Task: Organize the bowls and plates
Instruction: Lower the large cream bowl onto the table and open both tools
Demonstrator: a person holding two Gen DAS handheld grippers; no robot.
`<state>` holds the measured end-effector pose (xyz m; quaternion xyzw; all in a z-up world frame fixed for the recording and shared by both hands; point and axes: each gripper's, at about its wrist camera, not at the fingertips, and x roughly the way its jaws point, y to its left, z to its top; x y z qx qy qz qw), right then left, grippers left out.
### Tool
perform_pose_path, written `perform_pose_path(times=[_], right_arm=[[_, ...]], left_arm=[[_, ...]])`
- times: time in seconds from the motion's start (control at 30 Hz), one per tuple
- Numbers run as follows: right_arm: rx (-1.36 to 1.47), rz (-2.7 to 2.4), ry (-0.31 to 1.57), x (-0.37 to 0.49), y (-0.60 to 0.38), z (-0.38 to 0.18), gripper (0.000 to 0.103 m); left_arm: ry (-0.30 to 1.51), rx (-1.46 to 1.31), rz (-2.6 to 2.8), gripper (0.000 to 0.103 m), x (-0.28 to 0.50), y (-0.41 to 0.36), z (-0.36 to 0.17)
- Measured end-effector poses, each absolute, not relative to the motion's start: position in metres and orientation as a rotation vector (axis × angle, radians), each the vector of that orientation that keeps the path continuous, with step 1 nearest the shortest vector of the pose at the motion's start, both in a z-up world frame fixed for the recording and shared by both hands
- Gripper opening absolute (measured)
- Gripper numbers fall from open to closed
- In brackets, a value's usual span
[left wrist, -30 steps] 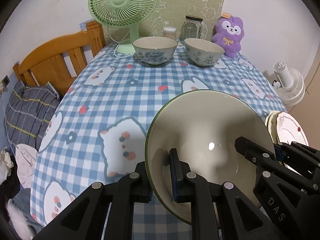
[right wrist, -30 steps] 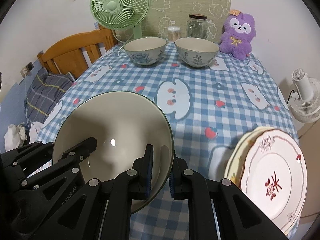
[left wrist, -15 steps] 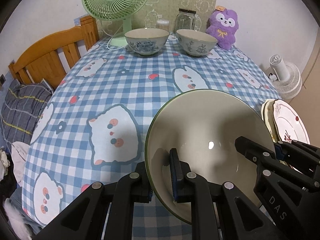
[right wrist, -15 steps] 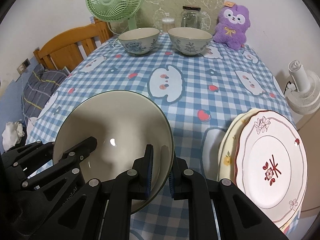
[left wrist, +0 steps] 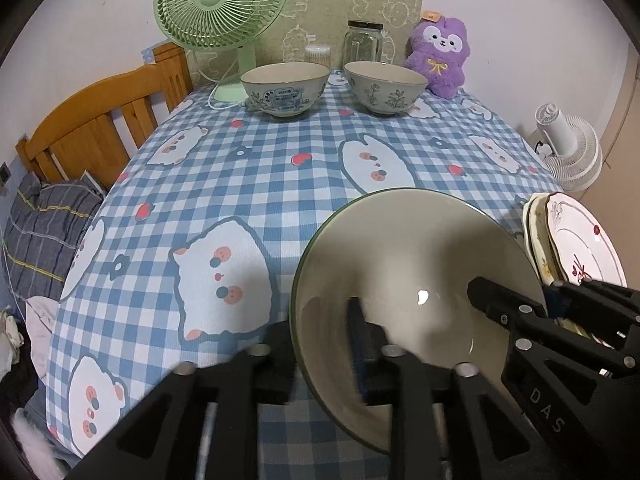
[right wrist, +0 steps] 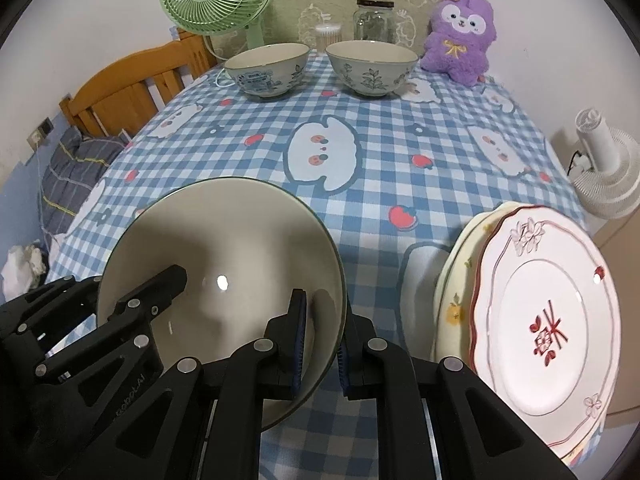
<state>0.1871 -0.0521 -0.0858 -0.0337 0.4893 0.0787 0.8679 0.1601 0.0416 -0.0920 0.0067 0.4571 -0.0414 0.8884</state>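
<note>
A large cream bowl (left wrist: 400, 264) with a dark green rim sits low over the checked tablecloth (left wrist: 240, 184), near the front edge. My left gripper (left wrist: 320, 320) straddles its left rim. Its jaws are opening, blurred, and the outer finger stands clear of the rim. My right gripper (right wrist: 322, 320) straddles the right rim of the bowl (right wrist: 224, 248). Its jaws are just starting to open, with the pads still at the wall. A stack of plates (right wrist: 548, 320) lies to the right of the bowl. Two small patterned bowls (left wrist: 285, 88) (left wrist: 384, 86) stand at the far edge.
At the back stand a green fan (left wrist: 222, 4), a glass jar (left wrist: 363, 42) and a purple plush (left wrist: 440, 56). A wooden bed frame (left wrist: 100, 132) is left of the table and a white floor fan (left wrist: 568, 152) is to its right.
The left fingers have spread apart around the bowl's rim and blur with motion. The right fingers have widened only slightly. More of the plate stack shows in the right wrist view.
</note>
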Motion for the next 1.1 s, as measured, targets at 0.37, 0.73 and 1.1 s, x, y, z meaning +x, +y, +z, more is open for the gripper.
perform_pose_path(times=[0.37,0.73,1.1], right_arm=[[0.017,0.093,0.941,0.187,-0.084,-0.069,0.076],[0.032,0.079,0.906,0.189,-0.096,-0.044,0.081],[-0.024,0.081,0.84,0.196,-0.091,-0.01,0.086]], left_arm=[[0.939,0.006,-0.078,0.059,0.164,0.046,-0.086],[0.895,0.024,-0.069,0.074,0.168,0.045,-0.062],[0.849,0.023,-0.053,0.086,0.179,0.048,-0.03]])
